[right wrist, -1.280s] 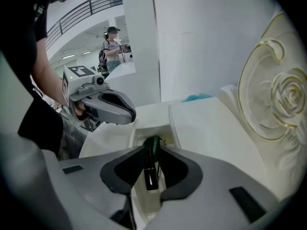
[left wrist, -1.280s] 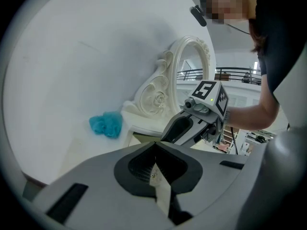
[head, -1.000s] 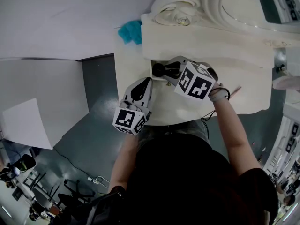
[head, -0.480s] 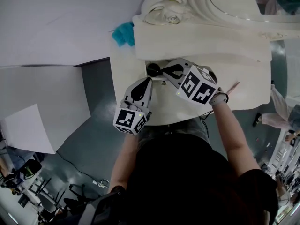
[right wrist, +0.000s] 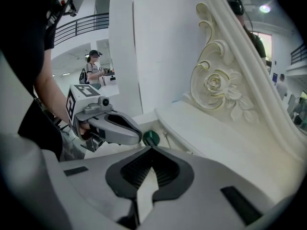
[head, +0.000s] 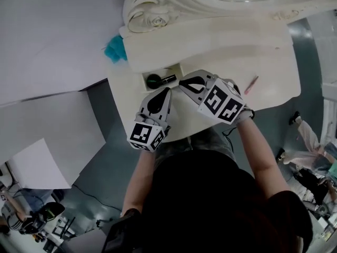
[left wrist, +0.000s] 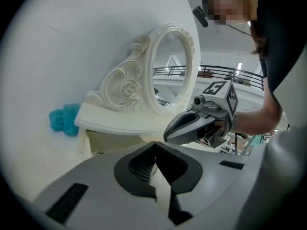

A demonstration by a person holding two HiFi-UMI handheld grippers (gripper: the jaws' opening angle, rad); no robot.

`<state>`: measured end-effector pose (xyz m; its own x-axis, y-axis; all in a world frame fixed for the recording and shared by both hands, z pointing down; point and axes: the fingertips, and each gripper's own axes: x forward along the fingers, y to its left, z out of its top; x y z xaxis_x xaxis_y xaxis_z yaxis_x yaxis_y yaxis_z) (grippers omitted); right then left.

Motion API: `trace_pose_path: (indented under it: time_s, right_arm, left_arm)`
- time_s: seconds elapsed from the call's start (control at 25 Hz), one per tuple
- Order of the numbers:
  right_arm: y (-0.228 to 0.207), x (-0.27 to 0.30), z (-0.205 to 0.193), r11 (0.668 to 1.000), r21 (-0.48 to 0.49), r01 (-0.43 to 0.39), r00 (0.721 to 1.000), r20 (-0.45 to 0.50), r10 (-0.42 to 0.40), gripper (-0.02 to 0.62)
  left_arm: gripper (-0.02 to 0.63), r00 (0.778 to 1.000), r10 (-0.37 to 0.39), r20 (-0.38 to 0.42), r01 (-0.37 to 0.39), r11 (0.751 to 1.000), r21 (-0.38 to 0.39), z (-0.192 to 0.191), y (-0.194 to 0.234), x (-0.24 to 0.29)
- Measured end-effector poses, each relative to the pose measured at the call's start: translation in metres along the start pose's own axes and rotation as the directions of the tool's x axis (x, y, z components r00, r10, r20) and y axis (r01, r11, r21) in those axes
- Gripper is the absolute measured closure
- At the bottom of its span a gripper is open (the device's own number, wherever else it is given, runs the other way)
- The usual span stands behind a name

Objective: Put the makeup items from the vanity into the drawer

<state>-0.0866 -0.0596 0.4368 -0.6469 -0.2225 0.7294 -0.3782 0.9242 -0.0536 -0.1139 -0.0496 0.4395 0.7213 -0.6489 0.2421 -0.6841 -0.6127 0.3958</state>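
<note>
A small drawer stands open under the vanity's raised shelf. A dark green round-capped makeup item lies in it, with a black stick beside it. The same makeup item peeks out past my jaws in the right gripper view. My right gripper is just right of the drawer, shut and empty, apart from the item. My left gripper hovers over the vanity top near the drawer's front, shut with nothing in it. A pink pencil lies on the vanity top at the right.
The white vanity carries an ornate carved mirror frame at the back. A teal fluffy thing sits at the vanity's left end against the wall. People stand in the background. Grey floor lies to the left.
My right gripper has let go of the dark item in the drawer, drawn back to the right and closed. The left gripper has barely moved. The head camera has shifted.
</note>
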Motion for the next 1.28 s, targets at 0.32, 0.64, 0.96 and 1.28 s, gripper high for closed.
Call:
trace_pose_path:
  time_s: [0.32, 0.64, 0.96, 1.28]
  right_arm:
    - [-0.001, -0.038, -0.024, 0.993, 0.091, 0.078, 0.996, 0.043, -0.083, 0.574]
    - [0.001, -0.068, -0.049, 0.981, 0.134, 0.139, 0.987, 0.066, -0.148, 0.574]
    - [0.009, -0.102, -0.082, 0.953, 0.224, 0.202, 0.973, 0.061, -0.221, 0.574]
    - [0.01, -0.132, -0.118, 0.91, 0.31, 0.275, 0.951, 0.05, -0.305, 0.574]
  left_arm:
    - [0.594, 0.994, -0.104, -0.042, 0.106, 0.993, 0.042, -0.002, -0.042, 0.028]
    - [0.594, 0.983, -0.172, -0.069, 0.175, 0.984, 0.046, -0.009, -0.076, 0.046]
    - [0.594, 0.962, -0.248, -0.113, 0.255, 0.965, 0.056, -0.023, -0.115, 0.061]
    - [0.595, 0.926, -0.341, -0.165, 0.354, 0.933, 0.059, -0.038, -0.155, 0.082]
